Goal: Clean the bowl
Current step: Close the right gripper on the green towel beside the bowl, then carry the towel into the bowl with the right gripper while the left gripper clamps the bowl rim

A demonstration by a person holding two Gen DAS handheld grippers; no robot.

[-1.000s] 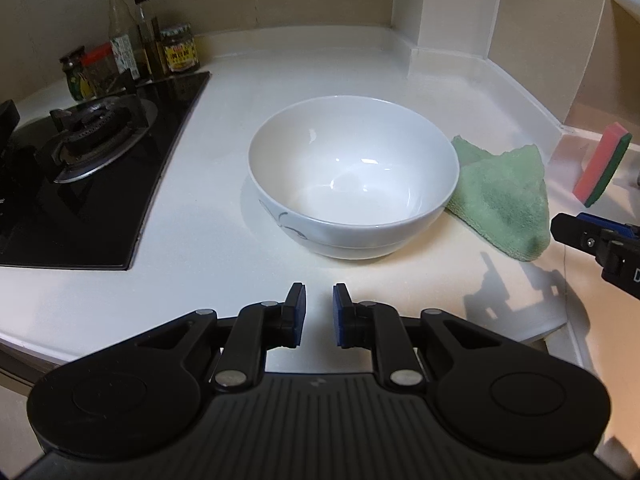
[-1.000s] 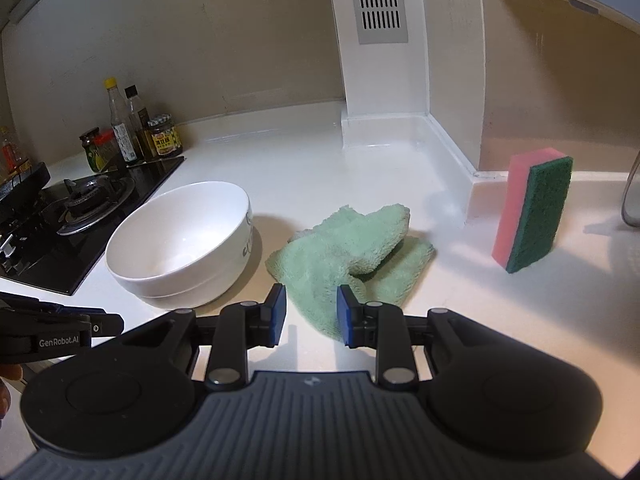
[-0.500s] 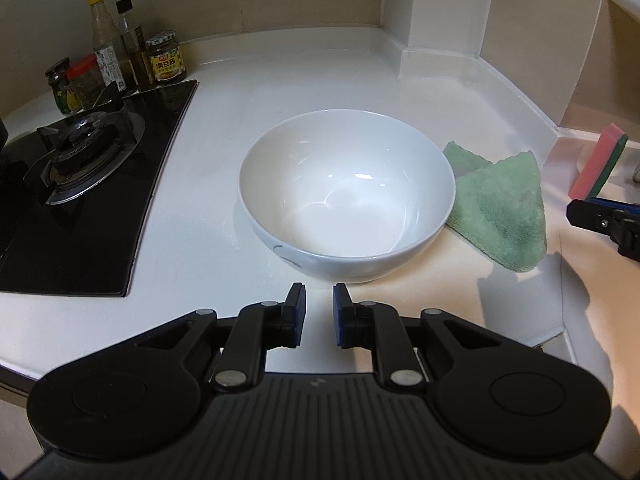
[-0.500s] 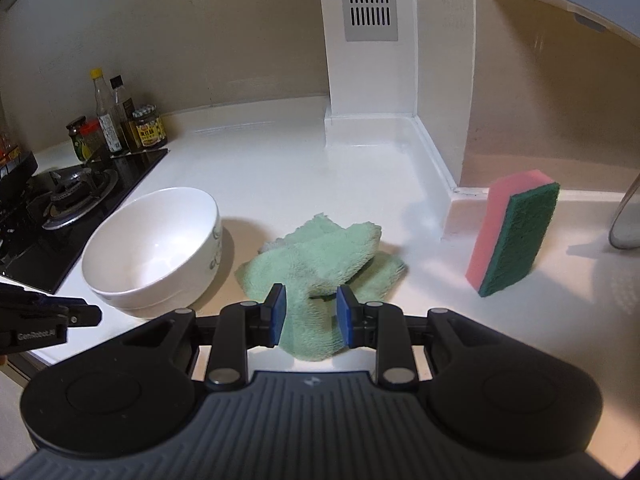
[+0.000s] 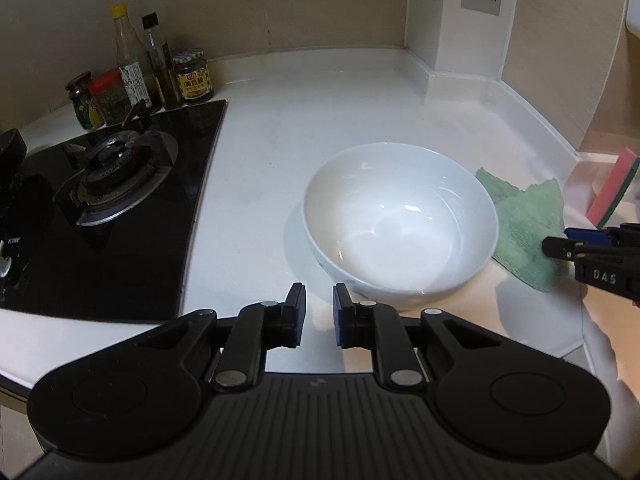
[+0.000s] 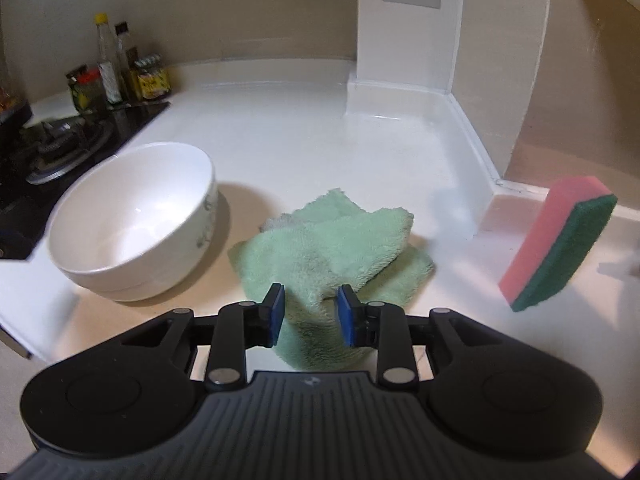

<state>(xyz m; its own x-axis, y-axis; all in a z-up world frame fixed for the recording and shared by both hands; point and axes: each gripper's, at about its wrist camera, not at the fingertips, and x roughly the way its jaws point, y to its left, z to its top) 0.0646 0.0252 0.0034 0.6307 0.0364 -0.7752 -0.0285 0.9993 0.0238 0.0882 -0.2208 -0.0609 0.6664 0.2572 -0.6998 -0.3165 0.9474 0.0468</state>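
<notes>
The white bowl [image 5: 400, 224] sits upright on the table [image 5: 260, 152], just ahead of the left gripper [image 5: 319, 304], while the right gripper [image 6: 311, 308] hovers over the green cloth [image 6: 336, 240] beside it, both jaws spread and empty.

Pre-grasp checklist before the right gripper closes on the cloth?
1. Right gripper jaws open, nothing held: ok.
2. Folded green terry cloth lined up between the blue pads: ok.
3. Pads down at cloth level: cannot tell.
4. White ceramic bowl upright on the white countertop, apart from the jaws: ok.
5. Left gripper open, just short of the bowl rim: ok.
6. Pink-and-green sponge clear of the approach: ok.
</notes>
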